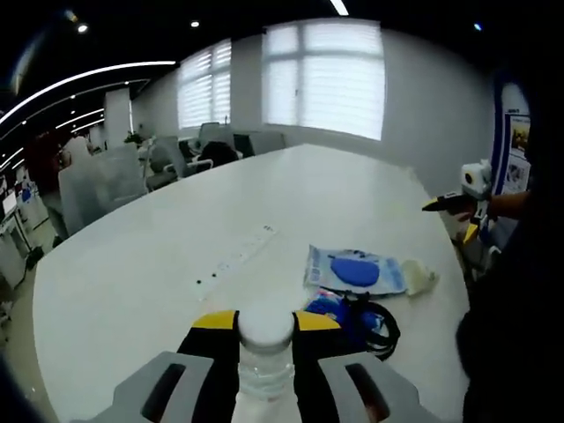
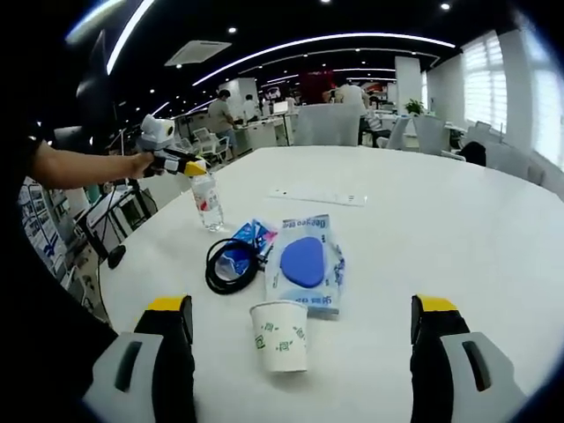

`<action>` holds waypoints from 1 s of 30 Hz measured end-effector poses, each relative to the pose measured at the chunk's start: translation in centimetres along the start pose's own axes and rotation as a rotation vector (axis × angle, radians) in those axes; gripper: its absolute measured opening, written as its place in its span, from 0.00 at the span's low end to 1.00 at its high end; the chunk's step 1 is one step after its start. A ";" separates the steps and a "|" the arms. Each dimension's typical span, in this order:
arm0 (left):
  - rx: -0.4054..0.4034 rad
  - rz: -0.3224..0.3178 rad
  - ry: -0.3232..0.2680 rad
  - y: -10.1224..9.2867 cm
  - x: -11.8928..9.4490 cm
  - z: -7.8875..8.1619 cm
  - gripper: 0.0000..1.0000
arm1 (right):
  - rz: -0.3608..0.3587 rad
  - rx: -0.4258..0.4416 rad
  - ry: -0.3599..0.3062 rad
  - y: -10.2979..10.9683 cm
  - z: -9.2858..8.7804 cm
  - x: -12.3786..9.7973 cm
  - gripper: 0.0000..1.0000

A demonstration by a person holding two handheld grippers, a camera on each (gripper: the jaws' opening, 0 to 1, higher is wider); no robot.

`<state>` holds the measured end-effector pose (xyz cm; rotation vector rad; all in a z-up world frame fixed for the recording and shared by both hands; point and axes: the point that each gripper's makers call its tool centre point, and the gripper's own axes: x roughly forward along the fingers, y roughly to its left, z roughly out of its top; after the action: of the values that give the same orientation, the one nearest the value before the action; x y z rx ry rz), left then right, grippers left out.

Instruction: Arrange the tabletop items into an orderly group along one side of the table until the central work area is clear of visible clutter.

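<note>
Tabletop items sit grouped on a white oval counter point(image 2: 458, 229). In the right gripper view, left to right: the left tongs point(image 2: 196, 166), clamped on the cap of an upright water bottle point(image 2: 207, 201); a coiled black cable point(image 2: 231, 264) touching a blue packet point(image 2: 249, 236); a clear pouch with a blue pad point(image 2: 305, 263); and a paper cup point(image 2: 280, 335), upright between the wide-open right tongs point(image 2: 300, 330). In the left gripper view, the bottle's white cap point(image 1: 265, 328) sits between the left tongs, the pouch point(image 1: 354, 270) just ahead, the right tongs point(image 1: 445, 204) farther right.
</note>
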<state>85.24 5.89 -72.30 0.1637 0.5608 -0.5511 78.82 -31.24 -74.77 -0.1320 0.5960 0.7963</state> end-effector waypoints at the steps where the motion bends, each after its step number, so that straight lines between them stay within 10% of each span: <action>1: 0.011 -0.006 0.000 0.0 -0.1 -0.1 0.18 | -0.001 0.000 0.004 0.0 -0.1 0.1 1.00; 30: 0.051 0.035 -0.069 -2.1 -2.3 1.9 0.30 | 0.018 -0.003 -0.022 1.0 0.5 0.5 0.99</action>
<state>83.39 4.63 -69.42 0.2017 0.4761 -0.5354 78.59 -30.02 -74.56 -0.1210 0.5758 0.8152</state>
